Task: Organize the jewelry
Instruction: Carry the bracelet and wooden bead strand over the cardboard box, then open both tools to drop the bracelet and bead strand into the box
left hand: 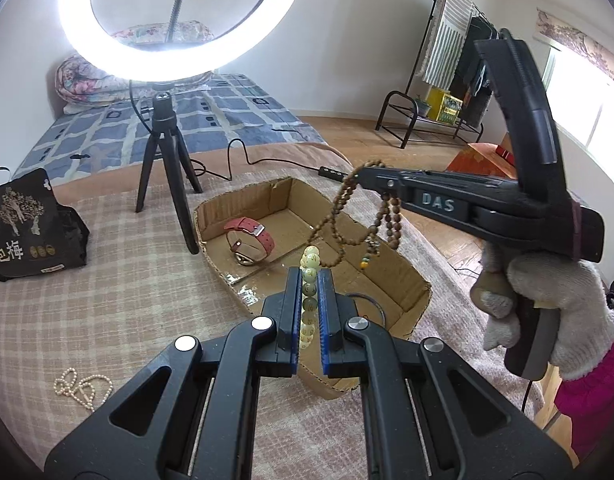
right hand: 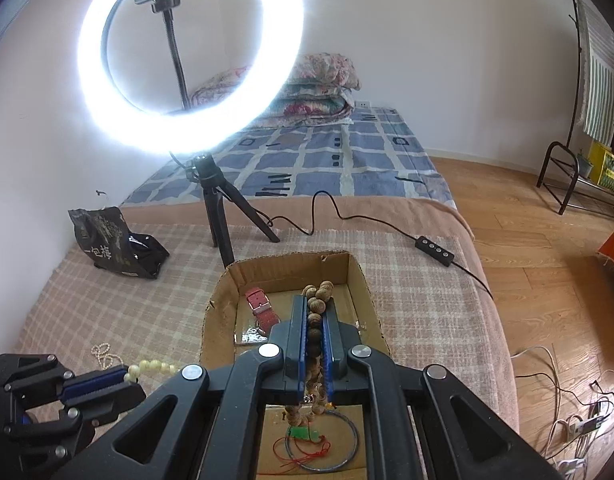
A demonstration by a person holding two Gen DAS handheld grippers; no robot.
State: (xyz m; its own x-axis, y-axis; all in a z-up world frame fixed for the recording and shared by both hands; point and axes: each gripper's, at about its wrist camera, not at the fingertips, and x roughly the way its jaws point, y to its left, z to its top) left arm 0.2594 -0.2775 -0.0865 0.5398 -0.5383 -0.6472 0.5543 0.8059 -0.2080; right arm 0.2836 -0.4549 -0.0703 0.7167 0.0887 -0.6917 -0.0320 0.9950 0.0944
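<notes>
**Both grippers loaded with beads, hovering over the cardboard box**

So my left gripper [left hand: 310, 280] is clamped on a pale green bead bracelet [left hand: 309, 270]. The beads run right down the slot between my two blue pads, with a few poking out past the fingertips. My right gripper [right hand: 315, 312] is squeezed shut on a brown wooden bead strand [right hand: 317, 300], same deal: beads lined up between the pads, a small clump sticking out the front, and the rest dangling below in loops.

Everything's placed around the cardboard box [left hand: 417, 280]. My left jaws sit over its near edge, and my right jaws are above its middle. Down inside the box, at its near end, there's a thin metal bangle [right hand: 353, 432] with a green pendant on red cord [right hand: 303, 434]. Toward its far end lies a red-strapped watch [left hand: 249, 236].

Outside the box, off to its left on the checked blanket [left hand: 107, 300], sits a pearl necklace [left hand: 81, 386]. Farther left is a black snack bag [left hand: 31, 228], and just behind the box stands the ring light tripod [left hand: 165, 160].
</notes>
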